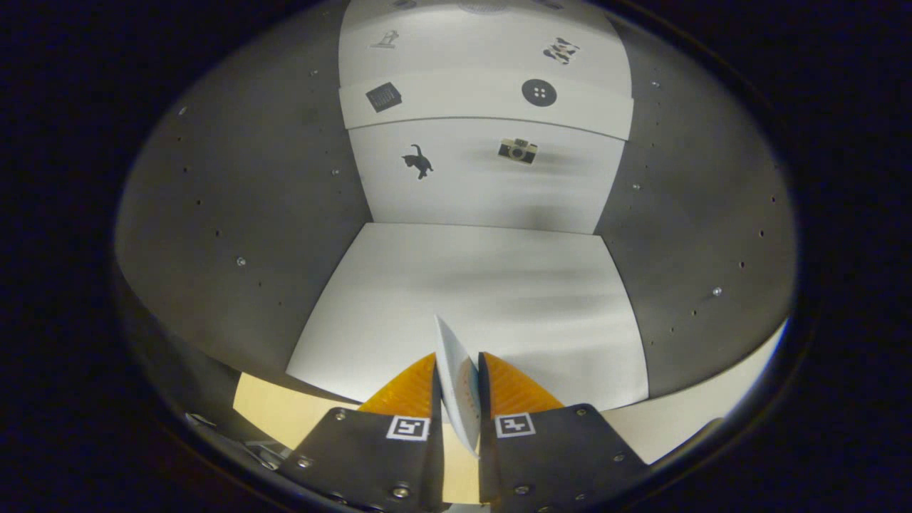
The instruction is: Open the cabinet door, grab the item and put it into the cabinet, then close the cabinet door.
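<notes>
The thin white card [456, 377], held edge-on, looks light, flat and probably bendy, so a pinch near its lower edge suits it and hard squeezing would crease it. The gripper [459, 388] has its fingers narrowed onto it from both sides. It points level into the open cabinet [235, 214], the card just above the white shelf floor [484, 285] near its front lip.

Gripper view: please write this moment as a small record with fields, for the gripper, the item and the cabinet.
gripper: gripper, shut on the thin flat item
item: thin flat item, held edge-on between the fingers, its tip ahead of them
cabinet: open; floor bare ahead of the fingers
back wall: back wall with small stickers, among them a cat and a camera
</notes>
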`<state>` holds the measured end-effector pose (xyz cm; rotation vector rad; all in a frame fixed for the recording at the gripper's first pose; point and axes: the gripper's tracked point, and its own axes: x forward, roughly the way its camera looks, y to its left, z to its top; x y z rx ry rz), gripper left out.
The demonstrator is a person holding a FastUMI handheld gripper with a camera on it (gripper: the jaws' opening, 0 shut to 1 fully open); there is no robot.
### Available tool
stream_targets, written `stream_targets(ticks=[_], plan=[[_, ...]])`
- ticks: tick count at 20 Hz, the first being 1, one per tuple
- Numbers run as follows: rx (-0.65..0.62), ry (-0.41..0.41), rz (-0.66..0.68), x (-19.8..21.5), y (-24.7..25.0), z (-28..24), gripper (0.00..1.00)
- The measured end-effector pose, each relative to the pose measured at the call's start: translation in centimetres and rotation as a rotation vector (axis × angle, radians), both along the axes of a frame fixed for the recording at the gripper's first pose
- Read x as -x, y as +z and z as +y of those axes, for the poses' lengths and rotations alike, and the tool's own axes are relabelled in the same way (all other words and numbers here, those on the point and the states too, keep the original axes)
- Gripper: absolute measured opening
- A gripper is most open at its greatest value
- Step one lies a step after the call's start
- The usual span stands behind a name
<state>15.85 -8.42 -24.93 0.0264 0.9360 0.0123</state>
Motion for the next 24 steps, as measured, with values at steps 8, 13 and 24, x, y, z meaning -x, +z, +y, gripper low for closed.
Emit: stream_targets(ticks=[8,13,24], plan=[[-0.015,-0.018,0.014,-0.6,-0.2,-0.4,0.31],[-0.015,-0.022,-0.003,-0.7,0.1,-0.4,0.32],[-0.016,0.015,-0.183,0.2,4.6,0.0,0.84]])
